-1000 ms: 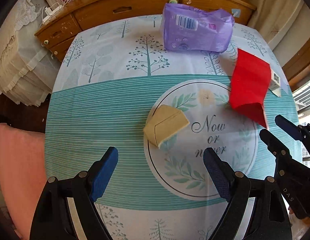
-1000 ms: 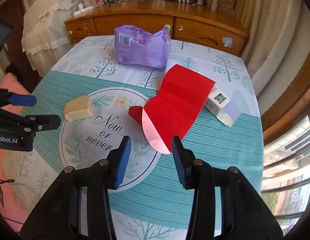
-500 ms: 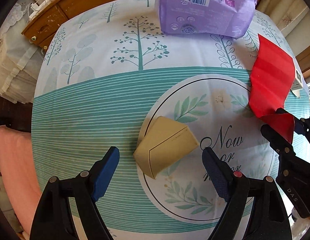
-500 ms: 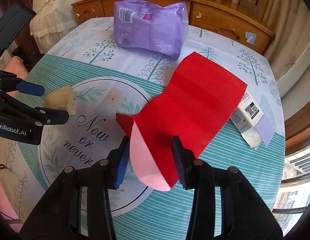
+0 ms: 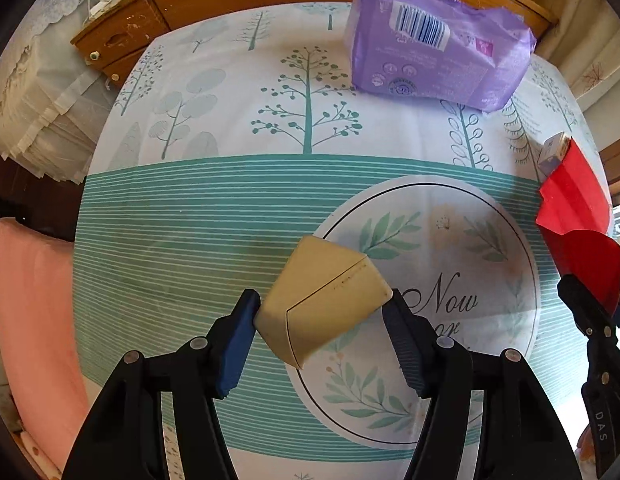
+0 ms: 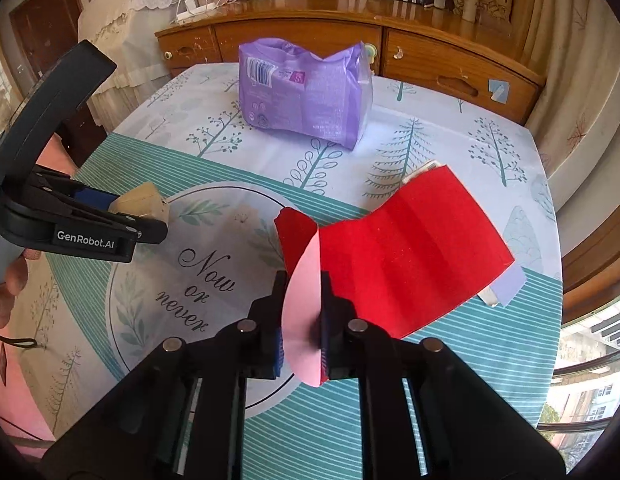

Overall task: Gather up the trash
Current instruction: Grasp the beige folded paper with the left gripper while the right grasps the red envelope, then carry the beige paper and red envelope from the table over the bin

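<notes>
Red paper sheet (image 6: pixel 410 240): light, floppy, creased; my right tool (image 6: pixel 301 344) is closing, pinching its curled pink-backed end over the worktop (image 6: pixel 450 360). Tan carton (image 5: pixel 322 300): stiff, light; left tool (image 5: pixel 322 320) closing across its sides, pads touching.

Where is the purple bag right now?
The purple bag sits at the far end of the table, close to the wooden dresser, beyond the red paper in the right wrist view.

table (image 5: pixel 197 208) | tablecloth | purple pack (image 5: pixel 434 68) | tan box (image 5: pixel 326 304) | small carton (image 6: pixel 504 286)
</notes>
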A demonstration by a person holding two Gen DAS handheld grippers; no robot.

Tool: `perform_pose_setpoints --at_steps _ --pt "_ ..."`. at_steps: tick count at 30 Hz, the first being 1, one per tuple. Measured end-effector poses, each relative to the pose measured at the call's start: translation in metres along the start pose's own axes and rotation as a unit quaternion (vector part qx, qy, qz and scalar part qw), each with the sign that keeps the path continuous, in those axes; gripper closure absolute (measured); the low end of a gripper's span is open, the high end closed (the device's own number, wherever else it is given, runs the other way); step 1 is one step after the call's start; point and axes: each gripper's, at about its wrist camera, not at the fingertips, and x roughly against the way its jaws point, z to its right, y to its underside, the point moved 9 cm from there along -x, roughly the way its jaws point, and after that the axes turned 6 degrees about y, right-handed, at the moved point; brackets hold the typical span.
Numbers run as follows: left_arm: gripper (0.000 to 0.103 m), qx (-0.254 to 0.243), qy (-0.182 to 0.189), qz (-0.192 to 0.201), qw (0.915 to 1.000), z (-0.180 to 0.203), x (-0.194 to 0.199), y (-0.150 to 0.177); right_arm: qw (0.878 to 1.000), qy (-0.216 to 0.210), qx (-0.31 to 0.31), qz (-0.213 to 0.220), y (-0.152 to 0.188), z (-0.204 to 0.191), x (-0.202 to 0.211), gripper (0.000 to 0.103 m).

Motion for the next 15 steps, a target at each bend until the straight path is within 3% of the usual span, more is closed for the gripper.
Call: perform_pose_setpoints --at_steps 7,15 --pt "0.040 -0.003 0.028 0.032 0.9991 0.011 0.055 0.026 0.999 -0.013 -0.033 0.037 -0.015 -0.014 0.050 0.093" --pt "0.040 -0.033 0.036 0.072 0.9962 0.010 0.122 0.077 0.995 -0.021 -0.062 0.078 -0.017 -0.043 0.132 0.093"
